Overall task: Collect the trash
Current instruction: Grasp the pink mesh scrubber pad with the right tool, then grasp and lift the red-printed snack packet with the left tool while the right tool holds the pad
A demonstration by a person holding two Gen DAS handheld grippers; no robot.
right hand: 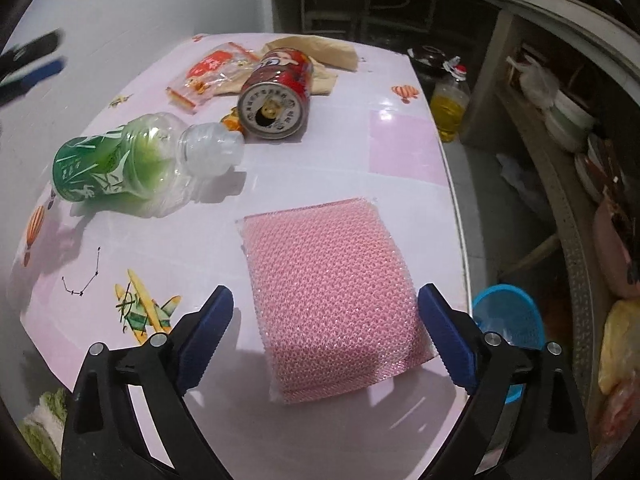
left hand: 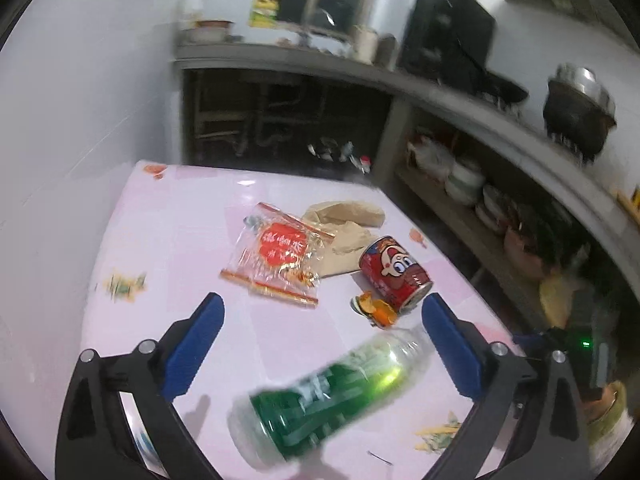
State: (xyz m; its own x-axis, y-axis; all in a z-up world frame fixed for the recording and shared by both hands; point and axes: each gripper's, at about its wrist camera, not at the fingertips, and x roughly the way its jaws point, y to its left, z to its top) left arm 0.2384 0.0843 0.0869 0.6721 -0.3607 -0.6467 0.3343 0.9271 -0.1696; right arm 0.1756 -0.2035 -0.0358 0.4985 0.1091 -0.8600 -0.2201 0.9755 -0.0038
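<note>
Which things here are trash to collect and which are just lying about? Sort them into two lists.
Trash to collect, by the look of it:
- green plastic bottle, lying on its side
- red can, tipped over
- clear snack wrapper
- crumpled brown paper
- blue bin beside the table, probably where it goes

Lying about:
- pink scouring pad
- oil bottle on the floor
- stacked bowls on the shelf

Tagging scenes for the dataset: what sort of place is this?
Likely a home kitchen: stacked bowls on open shelves, a pot on the counter, a cooking oil bottle beside the table.
</note>
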